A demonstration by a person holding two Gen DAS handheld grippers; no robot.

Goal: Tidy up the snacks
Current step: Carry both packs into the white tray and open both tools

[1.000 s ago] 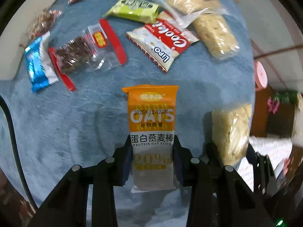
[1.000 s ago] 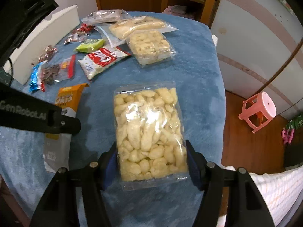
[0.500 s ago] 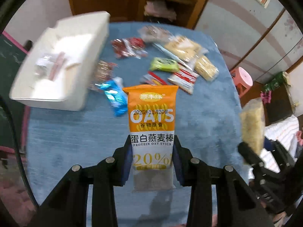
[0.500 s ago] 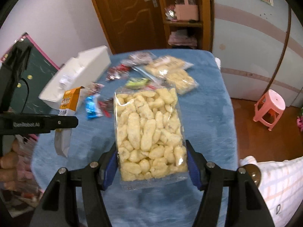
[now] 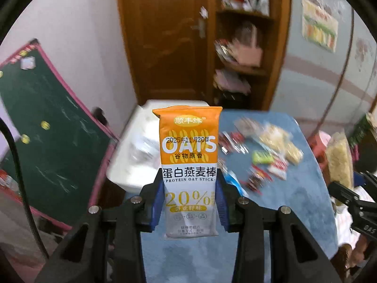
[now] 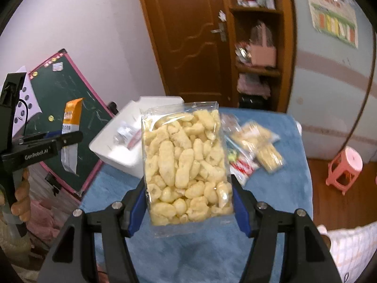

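Risk first: the orange oat stick packet (image 5: 189, 162) stands upright in the left hand-held gripper (image 5: 190, 202), pinched only by its lower half between the blue pads, and it could slide out if that pinch slackens over the floor gap at the left of the frame, short of the white bin (image 5: 141, 146). The right hand-held gripper (image 6: 189, 202) pinches a clear bag of puffed snacks (image 6: 186, 165) by its sides. That bag is soft and full of loose pieces, so it may sag or twist free if swung fast. Both packets hang in the air above the near end of the blue table (image 6: 271, 212).

The white bin sits at the table's far left edge, in the middle of both views, with a few wrappers already inside. Remaining snacks (image 5: 264, 158) lie scattered on the cloth right of centre: a green bar, red-and-white packets, clear bags of yellow pieces. A green chalkboard (image 5: 47, 141) leans at the left, close to the bin, and could be knocked by the left gripper. A pink stool (image 6: 345, 167) stands on the floor at the right.
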